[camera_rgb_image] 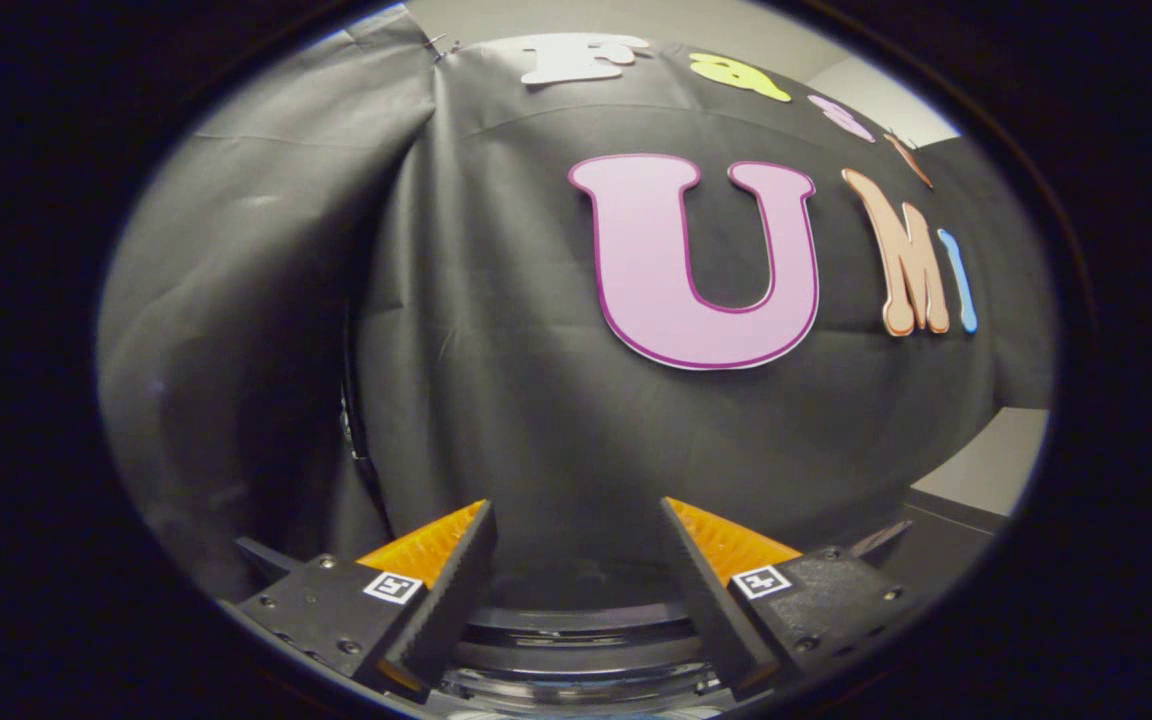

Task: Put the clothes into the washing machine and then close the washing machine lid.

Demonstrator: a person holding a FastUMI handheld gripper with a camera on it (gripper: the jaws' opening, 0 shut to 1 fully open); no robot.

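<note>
The gripper (576,520) is released, its fingers spread and holding nothing. Between and below them lies the round rim of the washing machine (576,640), lid state unclear. No clothes can be made out, so progress cannot be judged.

Washing machine lid (576,655) below, between spread empty fingers (456,575); booth wall (536,400) beyond.

Round washing machine lid (576,650), dark-rimmed and glassy, low between the parted, empty gripper (576,520) fingers.
</note>
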